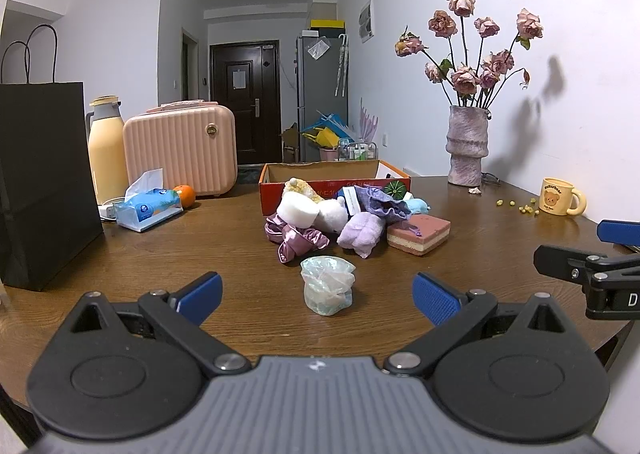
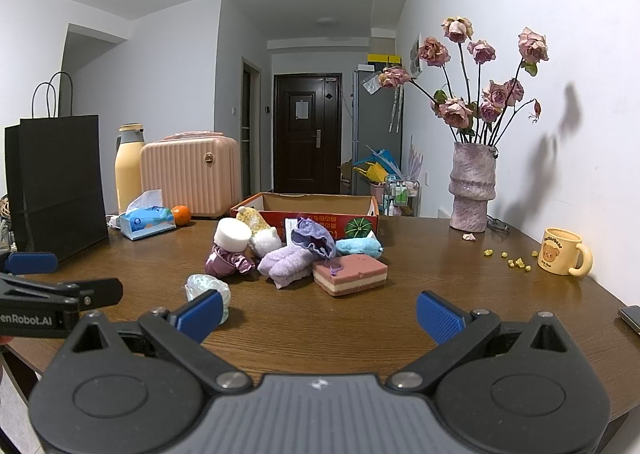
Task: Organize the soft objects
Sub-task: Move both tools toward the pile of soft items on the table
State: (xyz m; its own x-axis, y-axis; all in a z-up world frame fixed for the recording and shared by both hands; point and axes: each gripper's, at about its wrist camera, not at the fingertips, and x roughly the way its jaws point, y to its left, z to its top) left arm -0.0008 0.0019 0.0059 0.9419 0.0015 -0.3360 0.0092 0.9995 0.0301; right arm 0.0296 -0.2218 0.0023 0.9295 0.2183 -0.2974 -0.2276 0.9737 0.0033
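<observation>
Before the orange cardboard box (image 1: 335, 177), on the wooden counter (image 1: 200, 246), lies the heap of soft things we must tidy. Both of our grippers are spread wide and carry nothing: the left gripper (image 1: 318, 296) faces the crumpled plastic bag (image 1: 328, 284), which sits alone, nearer us than the box and the heap; the right gripper (image 2: 318, 314) hangs low in front of the layered pink sponge (image 2: 350, 274).

We judge the bag the likeliest trouble: thin film may squash, slip between the pads, or skid away. Pulling one item from the heap could drag its neighbours, since the satin scrunchie (image 1: 294, 240), white foam roll (image 1: 298, 209) and lilac towel (image 1: 360, 236) touch each other. The two grippers are near one another and could collide.

We count one bag, one sponge, one scrunchie, one foam roll, one towel, one purple pouch (image 2: 314, 238), one blue plush (image 2: 358, 246), one white plush (image 2: 266, 241), one yellow knitted piece (image 2: 250, 218).
</observation>
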